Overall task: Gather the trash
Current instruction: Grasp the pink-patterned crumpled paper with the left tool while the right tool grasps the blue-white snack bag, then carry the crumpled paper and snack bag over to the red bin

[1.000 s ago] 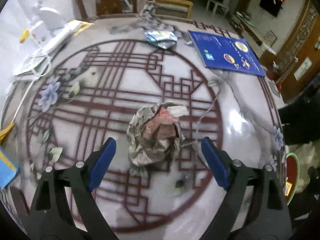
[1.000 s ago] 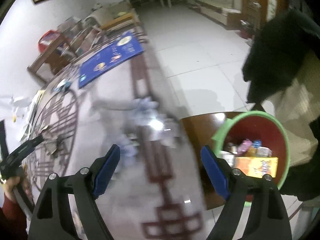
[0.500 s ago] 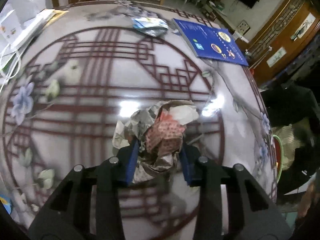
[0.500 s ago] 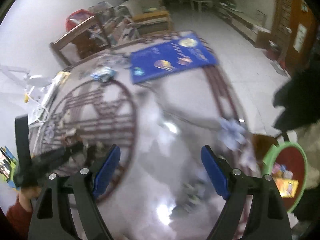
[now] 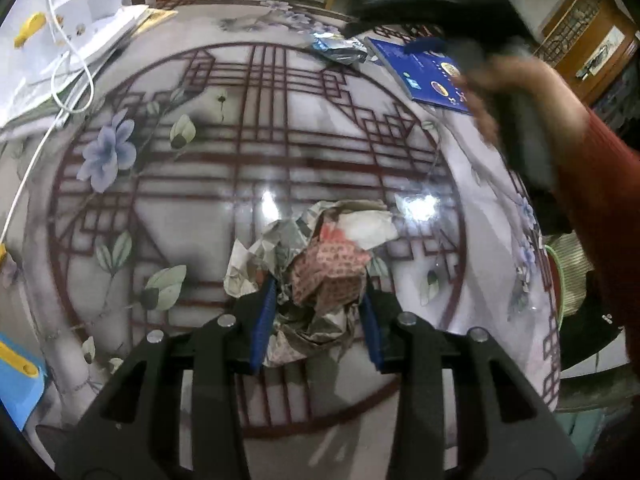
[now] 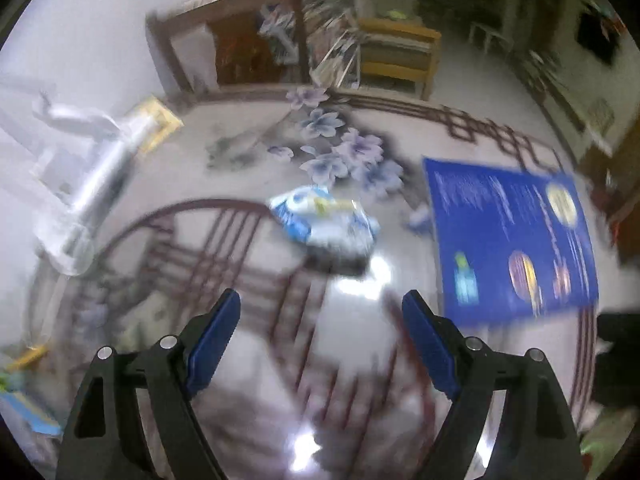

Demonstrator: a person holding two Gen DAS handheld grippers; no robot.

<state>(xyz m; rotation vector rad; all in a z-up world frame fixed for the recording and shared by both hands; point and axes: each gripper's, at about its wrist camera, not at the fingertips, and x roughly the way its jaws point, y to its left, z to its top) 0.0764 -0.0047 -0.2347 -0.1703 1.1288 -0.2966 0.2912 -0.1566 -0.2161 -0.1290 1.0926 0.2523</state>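
Since a second ago the left gripper [image 5: 316,312] has gone from wide open around the crumpled paper wad [image 5: 316,264] to clamped on it, blue pads pressing into both flanks; wad is sitting mid-table, near edge of the lattice circle, whether lifted yet I can't tell. The right gripper [image 6: 320,340] has swung away from the green bin and is now heading over the far side of the table [image 6: 248,160], jaws standing wide with nothing between them, the snack wrapper [image 6: 324,224] lying just ahead of the fingertips. Reading: first piece is secured and needs carrying to the bin [image 5: 554,280] at the right table edge; second pick is being lined up. Wad is stiff creased newsprint, grey with a red printed patch, irregular and springy. Wrapper is thin glossy foil, blue-white, flattened and slippery on the glassy patterned tabletop. The blue booklet [image 6: 508,240] is lying flat to its right, probably not trash.
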